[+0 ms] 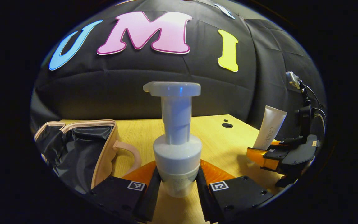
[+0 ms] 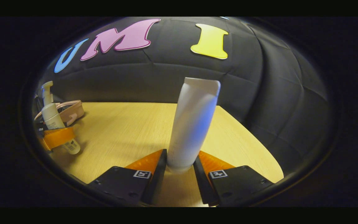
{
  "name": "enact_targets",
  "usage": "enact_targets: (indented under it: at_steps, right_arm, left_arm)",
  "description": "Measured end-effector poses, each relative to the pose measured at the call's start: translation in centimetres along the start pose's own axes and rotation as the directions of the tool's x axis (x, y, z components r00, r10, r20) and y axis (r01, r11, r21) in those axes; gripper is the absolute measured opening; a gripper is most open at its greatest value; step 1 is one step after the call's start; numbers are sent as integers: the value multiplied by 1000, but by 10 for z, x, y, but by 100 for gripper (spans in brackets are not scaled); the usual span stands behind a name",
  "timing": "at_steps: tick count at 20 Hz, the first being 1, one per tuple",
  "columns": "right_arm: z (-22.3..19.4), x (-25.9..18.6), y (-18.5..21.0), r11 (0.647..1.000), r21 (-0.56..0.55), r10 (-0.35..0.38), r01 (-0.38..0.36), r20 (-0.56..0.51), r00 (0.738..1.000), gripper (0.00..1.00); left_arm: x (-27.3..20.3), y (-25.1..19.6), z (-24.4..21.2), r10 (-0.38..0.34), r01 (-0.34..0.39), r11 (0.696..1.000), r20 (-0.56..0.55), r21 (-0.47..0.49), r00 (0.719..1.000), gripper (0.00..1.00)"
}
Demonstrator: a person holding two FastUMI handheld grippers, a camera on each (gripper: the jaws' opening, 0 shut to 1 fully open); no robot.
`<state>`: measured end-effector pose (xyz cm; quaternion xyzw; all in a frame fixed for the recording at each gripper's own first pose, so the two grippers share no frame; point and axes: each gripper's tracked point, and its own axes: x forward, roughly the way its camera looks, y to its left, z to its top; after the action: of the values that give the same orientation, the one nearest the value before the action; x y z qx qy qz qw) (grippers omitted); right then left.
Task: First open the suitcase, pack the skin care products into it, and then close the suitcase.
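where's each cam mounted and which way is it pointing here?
Left gripper view: rides on the left gripper, looks along its fingers across the table toward the cloth wall; its fingers clamp a pump bottle, open suitcase to its left.
Right gripper view: rides on the right gripper, same facing; its fingers clamp a tube.
Shared: each view catches the other gripper with its item, plus table, suitcase and wall.
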<state>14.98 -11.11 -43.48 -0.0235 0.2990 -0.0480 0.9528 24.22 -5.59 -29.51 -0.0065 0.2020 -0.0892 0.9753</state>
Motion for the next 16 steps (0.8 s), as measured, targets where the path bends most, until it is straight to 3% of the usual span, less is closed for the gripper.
enact_targets:
  at_steps: [3, 8, 11, 14, 16]
  right_arm:
    - [5, -3, 3, 999, -47, 2, -1, 28, 1000, 46]
    - [20, -16, 24, 996, -73, 56, -52, 58, 997, 45]
    - [42, -36, 48, 992, -75, 108, -102, 72, 992, 45]
    - [65, -59, 89, 981, -66, 188, -184, 67, 980, 45]
    - [82, -72, 121, 969, -90, 238, -231, 78, 968, 45]
  left_arm:
    - [-5, 5, 1, 5, -5, 1000, 1, -7, 1000, 61]
    - [-22, 11, 22, -5, 4, 999, 30, 37, 1000, 61]
    - [-45, 20, 47, -31, 31, 1000, 38, 4, 999, 61]
    - [-66, 57, 71, -9, 11, 998, 19, -69, 1000, 64]
    - [-77, 93, 78, 19, -21, 994, -27, -104, 999, 61]
